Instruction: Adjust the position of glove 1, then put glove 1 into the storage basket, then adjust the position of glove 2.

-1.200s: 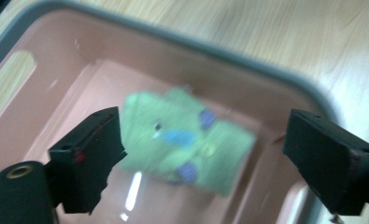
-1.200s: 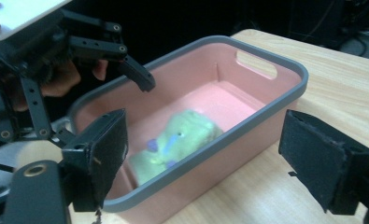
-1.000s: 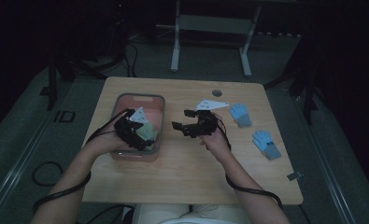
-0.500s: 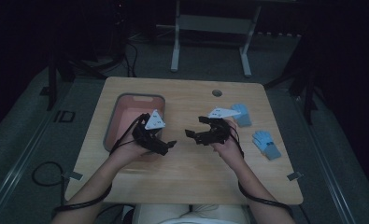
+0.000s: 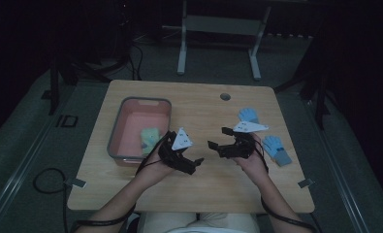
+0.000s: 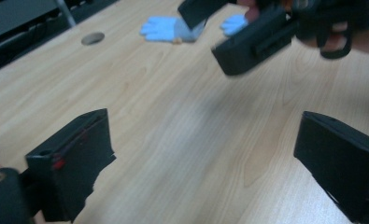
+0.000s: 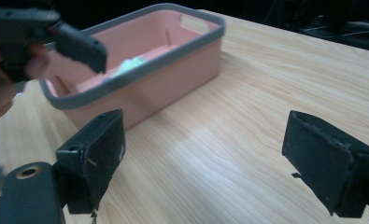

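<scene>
Pink bin [image 5: 122,127] at the table's left now holds the green glove [image 5: 149,138] I dropped there a second ago. My left claw [image 5: 191,165] has pulled out just right of the bin, jaws spread and empty. Right claw [image 5: 219,141] too (also wide open), while two blue gloves [image 5: 247,115] wait farther right.

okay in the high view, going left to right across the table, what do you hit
Pink bin → pale green item inside it → left hand-held gripper → right hand-held gripper → blue glove near the right edge.
</scene>
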Available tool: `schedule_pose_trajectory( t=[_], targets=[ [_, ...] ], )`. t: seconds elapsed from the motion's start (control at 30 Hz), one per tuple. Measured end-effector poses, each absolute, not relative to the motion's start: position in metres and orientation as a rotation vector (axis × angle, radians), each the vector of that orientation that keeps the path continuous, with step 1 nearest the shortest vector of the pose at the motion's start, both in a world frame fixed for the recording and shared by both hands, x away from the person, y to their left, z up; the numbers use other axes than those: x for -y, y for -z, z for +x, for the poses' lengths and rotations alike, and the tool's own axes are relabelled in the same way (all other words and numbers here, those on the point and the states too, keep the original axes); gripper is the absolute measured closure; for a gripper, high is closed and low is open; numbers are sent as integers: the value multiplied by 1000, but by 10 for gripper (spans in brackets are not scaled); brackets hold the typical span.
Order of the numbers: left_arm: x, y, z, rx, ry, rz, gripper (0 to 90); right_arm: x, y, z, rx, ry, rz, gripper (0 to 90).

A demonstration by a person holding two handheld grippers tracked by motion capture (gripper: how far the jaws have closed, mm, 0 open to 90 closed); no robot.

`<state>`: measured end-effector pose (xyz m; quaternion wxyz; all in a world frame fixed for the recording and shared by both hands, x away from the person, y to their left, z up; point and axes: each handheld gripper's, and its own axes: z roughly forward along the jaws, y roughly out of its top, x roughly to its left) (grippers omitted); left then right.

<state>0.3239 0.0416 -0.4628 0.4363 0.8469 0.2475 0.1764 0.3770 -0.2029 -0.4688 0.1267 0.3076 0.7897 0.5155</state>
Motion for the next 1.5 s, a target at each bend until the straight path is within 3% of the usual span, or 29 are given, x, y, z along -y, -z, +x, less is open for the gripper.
schedule_pose_trajectory(
  t=[0.3, 0.73, 1.17, 1.5],
  targets=[
    [-25, 488, 317, -621, -415, 2092, 14, 226, 475, 367, -2257, -1463, 890, 196],
    [-9, 538, 291, -447, -442, 2162, 15, 259, 491, 353, -2219, -1426, 943, 254],
    [-15, 543, 291, -485, -460, 2140, 15, 298, 485, 355, -2108, -1422, 1021, 296],
    [-16, 543, 289, -491, -454, 2119, 15, 326, 472, 378, -2041, -1352, 1058, 417]
  ],
)
